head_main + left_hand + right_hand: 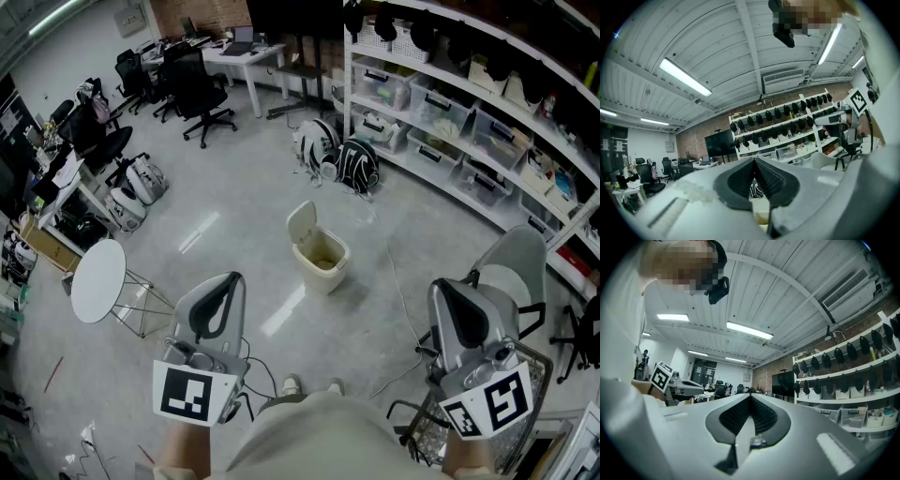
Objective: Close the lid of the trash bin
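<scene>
Left gripper, right gripper closed; trash bin lid upright

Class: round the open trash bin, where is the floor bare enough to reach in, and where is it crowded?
Bare floor: between the trash bin and the round table, and in front of it. Crowded: bags behind, cable toward the shelves.

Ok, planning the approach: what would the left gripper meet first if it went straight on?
Nothing near: ahead of the left gripper the way looks free; the open trash bin likely comes first, depth unclear.
</scene>
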`<action>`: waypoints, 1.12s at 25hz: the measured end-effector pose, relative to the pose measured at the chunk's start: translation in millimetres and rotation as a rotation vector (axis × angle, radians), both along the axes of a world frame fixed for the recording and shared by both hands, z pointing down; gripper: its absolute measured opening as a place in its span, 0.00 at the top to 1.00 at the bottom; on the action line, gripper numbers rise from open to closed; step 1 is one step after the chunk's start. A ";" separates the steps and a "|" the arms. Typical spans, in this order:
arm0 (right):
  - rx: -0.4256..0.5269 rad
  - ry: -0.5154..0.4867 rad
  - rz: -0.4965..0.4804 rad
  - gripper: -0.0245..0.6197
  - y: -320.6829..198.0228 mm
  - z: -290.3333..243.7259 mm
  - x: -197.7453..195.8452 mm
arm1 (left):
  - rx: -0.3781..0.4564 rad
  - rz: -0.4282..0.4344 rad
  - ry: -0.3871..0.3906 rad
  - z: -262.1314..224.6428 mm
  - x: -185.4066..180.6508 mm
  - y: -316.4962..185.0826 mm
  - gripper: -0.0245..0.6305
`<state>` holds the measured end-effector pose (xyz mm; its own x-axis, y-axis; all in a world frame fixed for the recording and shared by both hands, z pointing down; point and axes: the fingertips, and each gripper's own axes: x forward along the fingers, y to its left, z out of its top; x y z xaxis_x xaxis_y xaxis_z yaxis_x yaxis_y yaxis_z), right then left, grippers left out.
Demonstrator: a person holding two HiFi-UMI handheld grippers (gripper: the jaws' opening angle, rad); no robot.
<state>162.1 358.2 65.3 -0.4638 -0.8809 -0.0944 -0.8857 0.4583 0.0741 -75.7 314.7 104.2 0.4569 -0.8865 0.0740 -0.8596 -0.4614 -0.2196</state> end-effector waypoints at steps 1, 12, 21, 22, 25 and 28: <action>-0.005 0.001 -0.005 0.96 -0.9 1.8 -0.5 | 0.000 0.001 -0.004 0.5 0.6 -1.0 0.96; -0.044 -0.005 -0.036 0.96 -15.5 20.6 9.8 | -0.002 -0.001 -0.033 10.3 17.5 -13.2 0.96; -0.073 -0.002 -0.054 0.96 -38.9 39.2 3.2 | -0.029 0.010 -0.011 26.5 22.8 -30.9 0.96; -0.076 -0.001 -0.056 0.96 -43.4 42.0 0.9 | -0.030 0.010 -0.010 28.3 21.7 -34.7 0.96; -0.085 0.008 -0.064 0.96 -62.2 50.0 -7.0 | -0.034 0.011 -0.009 33.7 17.0 -52.1 0.96; -0.092 0.021 -0.071 0.96 -89.9 54.3 -15.5 | -0.043 0.011 -0.002 37.9 11.4 -76.4 0.96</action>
<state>146.5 268.3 119.6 -0.5264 -0.8502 -0.0045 -0.8494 0.5256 0.0474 -64.3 238.3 142.1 0.4666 -0.8772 0.1130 -0.8538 -0.4801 -0.2015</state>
